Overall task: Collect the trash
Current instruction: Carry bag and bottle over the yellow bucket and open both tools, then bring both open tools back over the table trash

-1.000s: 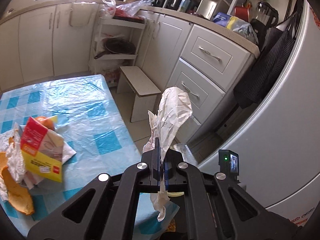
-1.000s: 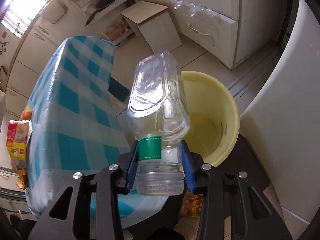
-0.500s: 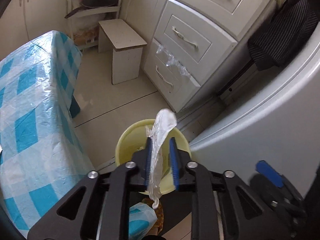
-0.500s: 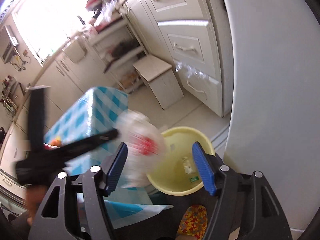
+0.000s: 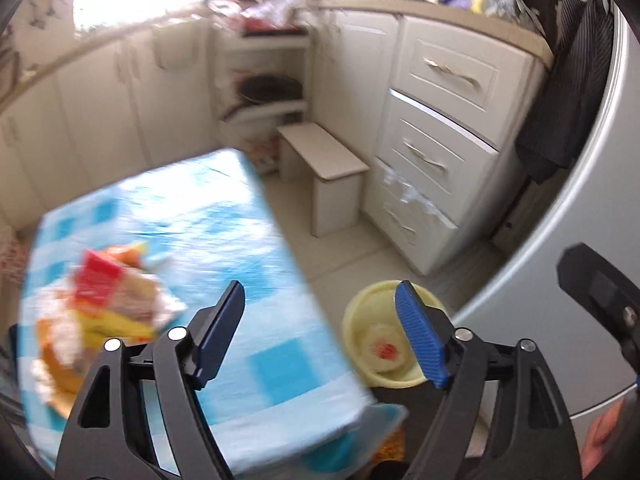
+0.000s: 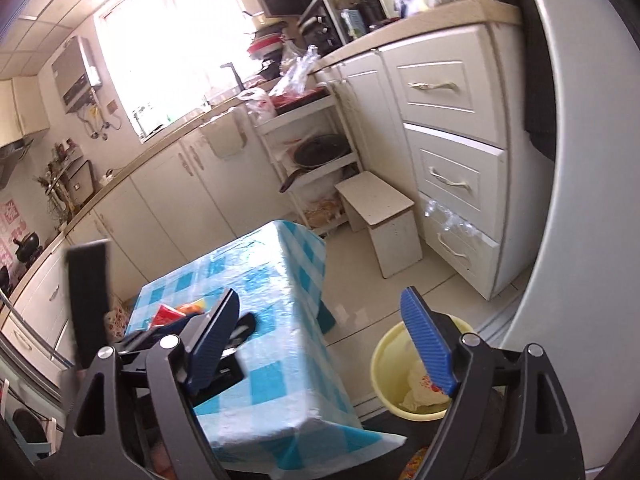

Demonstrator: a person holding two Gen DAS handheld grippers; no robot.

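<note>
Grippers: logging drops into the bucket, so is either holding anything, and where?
Nothing held: left gripper and right gripper are opening, empty.

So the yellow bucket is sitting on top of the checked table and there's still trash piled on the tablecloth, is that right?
Not quite. The yellow bucket stands on the floor beside the checked table, not on top of it; the right wrist view shows this clearly. The rest holds: trash is still piled on the tablecloth, as the left wrist view shows.
</note>
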